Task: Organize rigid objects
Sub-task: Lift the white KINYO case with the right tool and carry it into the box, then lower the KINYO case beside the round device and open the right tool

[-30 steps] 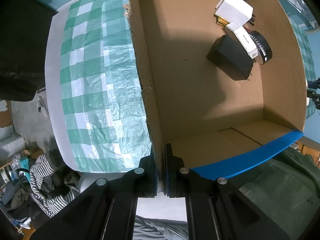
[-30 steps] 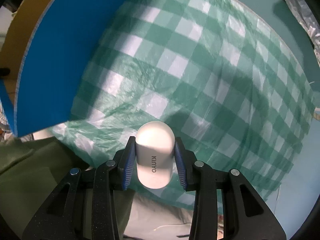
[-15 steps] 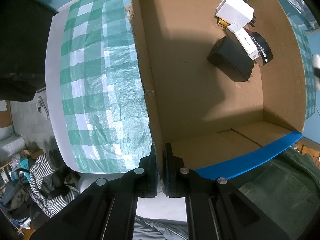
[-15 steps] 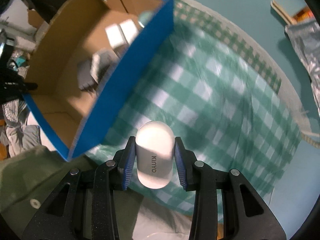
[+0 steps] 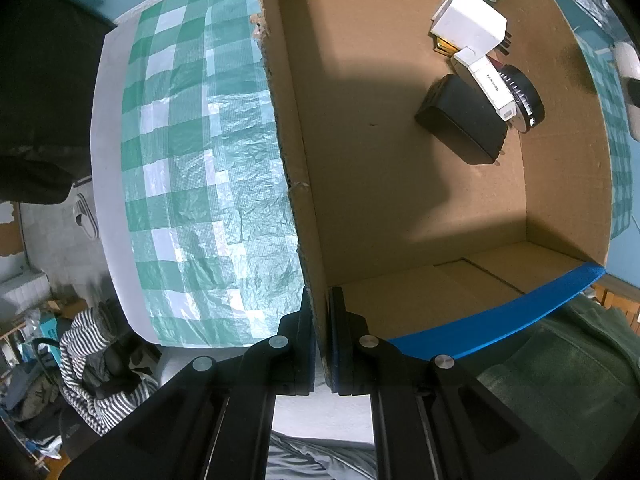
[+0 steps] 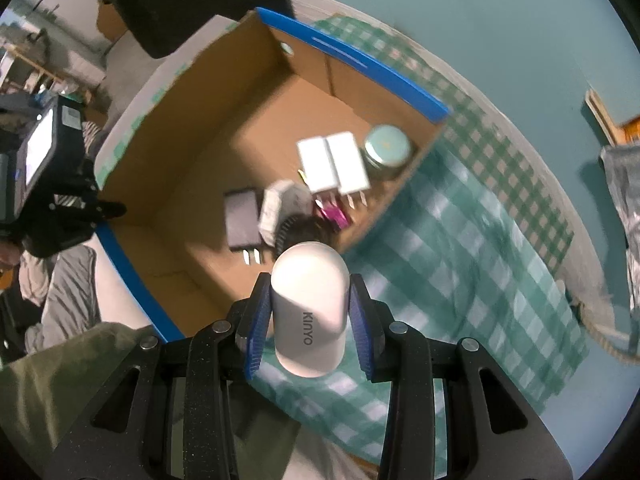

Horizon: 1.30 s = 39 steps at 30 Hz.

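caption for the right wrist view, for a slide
Right gripper carries a white KINYO adapter above the cardboard box of chargers.

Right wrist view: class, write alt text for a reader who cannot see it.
The right claw grips a white rounded KINYO device above the edge of an open cardboard box on a green checked tablecloth. The box holds white adapters, a black adapter and a round tin.

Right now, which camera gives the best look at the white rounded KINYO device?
The right wrist view: the white rounded KINYO device fills the centre, clamped between the right gripper's blue pads. The left wrist view catches only a blurred white sliver at its right edge.
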Each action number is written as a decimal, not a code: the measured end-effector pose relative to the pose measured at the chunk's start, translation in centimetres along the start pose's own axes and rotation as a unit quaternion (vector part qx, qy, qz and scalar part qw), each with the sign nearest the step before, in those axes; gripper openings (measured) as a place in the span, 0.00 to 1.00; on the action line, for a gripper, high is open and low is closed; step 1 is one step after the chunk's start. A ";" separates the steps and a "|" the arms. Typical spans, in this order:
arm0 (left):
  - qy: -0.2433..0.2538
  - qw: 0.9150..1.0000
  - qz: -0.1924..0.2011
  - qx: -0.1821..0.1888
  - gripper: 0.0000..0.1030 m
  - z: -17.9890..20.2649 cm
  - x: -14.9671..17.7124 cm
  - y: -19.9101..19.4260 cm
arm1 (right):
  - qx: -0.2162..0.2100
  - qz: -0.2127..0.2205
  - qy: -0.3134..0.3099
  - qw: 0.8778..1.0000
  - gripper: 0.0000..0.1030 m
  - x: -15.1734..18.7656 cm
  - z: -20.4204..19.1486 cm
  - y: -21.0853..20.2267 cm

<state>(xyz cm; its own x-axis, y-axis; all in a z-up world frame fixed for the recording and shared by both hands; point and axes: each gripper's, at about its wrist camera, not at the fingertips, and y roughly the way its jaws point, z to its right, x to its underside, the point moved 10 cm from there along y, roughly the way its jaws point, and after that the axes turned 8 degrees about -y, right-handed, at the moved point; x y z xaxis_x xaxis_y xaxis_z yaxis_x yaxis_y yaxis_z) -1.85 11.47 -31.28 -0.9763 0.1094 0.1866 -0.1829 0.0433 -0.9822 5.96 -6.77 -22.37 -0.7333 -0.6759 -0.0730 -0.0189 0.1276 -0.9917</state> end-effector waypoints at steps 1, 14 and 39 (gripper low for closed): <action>0.000 1.000 0.000 0.000 0.07 0.0 0.0 0.0 | 0.001 0.000 -0.004 1.000 0.35 -0.5 -0.3 0.2; -0.002 1.000 0.002 0.002 0.07 0.0 -0.1 0.0 | -0.002 -0.039 -0.020 0.999 0.35 -2.1 -2.4 5.0; -0.002 1.000 0.004 -0.001 0.07 0.1 -0.3 -0.2 | 0.017 -0.044 -0.003 0.999 0.39 -0.8 -2.2 7.0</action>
<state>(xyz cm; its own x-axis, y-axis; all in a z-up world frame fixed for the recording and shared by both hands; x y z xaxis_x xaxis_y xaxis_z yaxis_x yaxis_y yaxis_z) -1.58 11.33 -31.19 -0.9782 0.1056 0.1787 -0.1749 0.0437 -0.9836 4.93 -3.76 -29.00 -0.7259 -0.6877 0.0133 -0.0594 0.0434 -0.9973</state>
